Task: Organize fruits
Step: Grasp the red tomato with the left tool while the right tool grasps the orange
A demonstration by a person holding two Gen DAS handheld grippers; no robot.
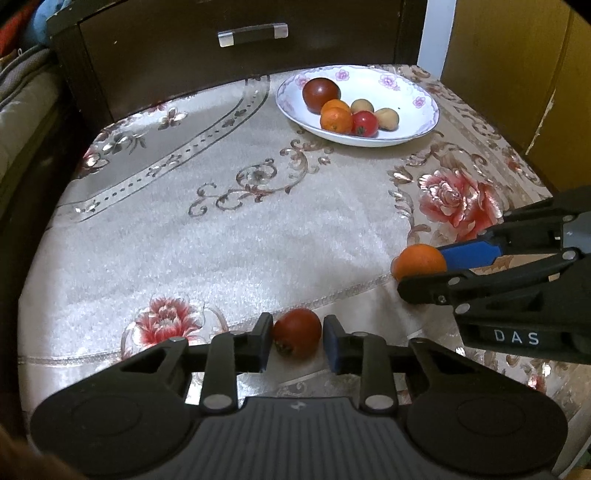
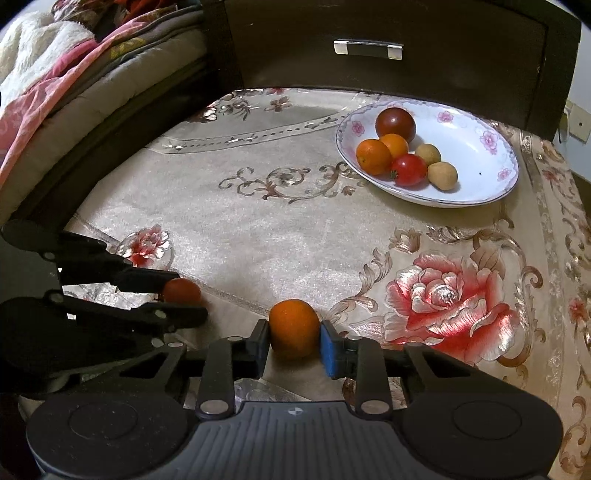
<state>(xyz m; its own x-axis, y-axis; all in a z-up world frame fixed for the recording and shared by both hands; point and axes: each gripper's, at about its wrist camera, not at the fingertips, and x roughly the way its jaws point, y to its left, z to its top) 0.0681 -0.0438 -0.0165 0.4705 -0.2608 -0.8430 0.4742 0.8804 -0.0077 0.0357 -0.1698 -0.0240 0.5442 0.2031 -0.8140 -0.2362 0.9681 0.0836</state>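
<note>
Tongs low over the table: left tongs (image 1: 297, 338) pinch a tomato (image 1: 297, 332), right tongs (image 2: 293, 341) an orange (image 2: 293, 328).

Open tablecloth (image 2: 258, 229) stretches between the grippers and the bowl (image 2: 491, 173); a dark drawer front (image 2: 369, 74) walls off the far edge.

Glossy ceramic plate (image 2: 491, 184), shiny embossed tablecloth (image 2: 258, 229), dark wooden drawer (image 2: 369, 22)

Dim, warm indoor light with glare on the shiny tablecloth (image 1: 229, 236), soft focus, and perhaps overhead lighting; fisheye-bent, vignetted edges.
</note>
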